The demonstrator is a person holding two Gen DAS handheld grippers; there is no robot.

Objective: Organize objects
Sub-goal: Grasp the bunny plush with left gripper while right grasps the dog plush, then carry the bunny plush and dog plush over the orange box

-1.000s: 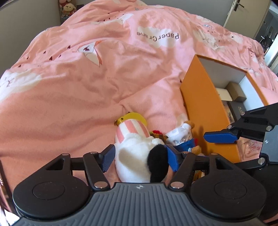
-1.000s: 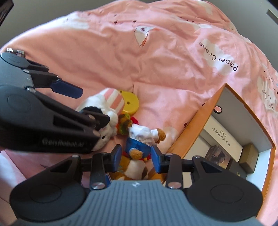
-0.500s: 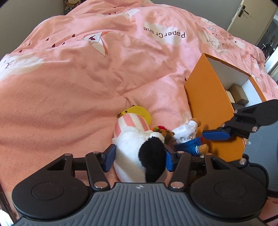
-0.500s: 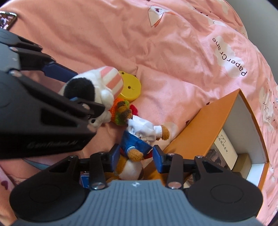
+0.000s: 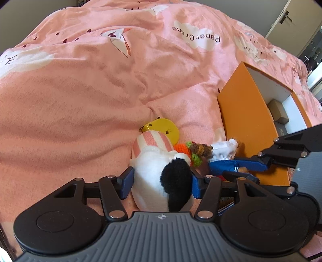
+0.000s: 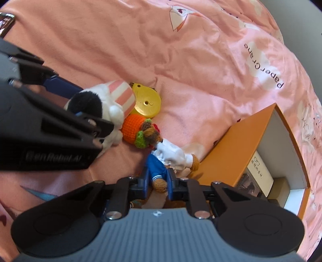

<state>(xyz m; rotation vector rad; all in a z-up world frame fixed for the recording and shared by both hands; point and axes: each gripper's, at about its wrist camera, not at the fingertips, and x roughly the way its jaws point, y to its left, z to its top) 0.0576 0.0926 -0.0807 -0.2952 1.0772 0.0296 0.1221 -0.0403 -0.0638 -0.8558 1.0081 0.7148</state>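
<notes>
Lower now, right gripper (image 6: 158, 184) (steeply downward) jaws closing on bear (image 6: 161, 169).

Pink duvet (image 5: 84, 96) fills most of both views, rumpled, printed with white clouds, paper cranes and the words "PaperCrane". Grey wall (image 5: 40, 12) along the upper left of the left wrist view. Pale door with dark lever handle (image 5: 286, 17) at upper right; dim doorway beside it. Daylight falls bright across the fabric.

Right tongs (image 6: 157, 182) closing, left tongs (image 5: 161, 182) clamped
</notes>
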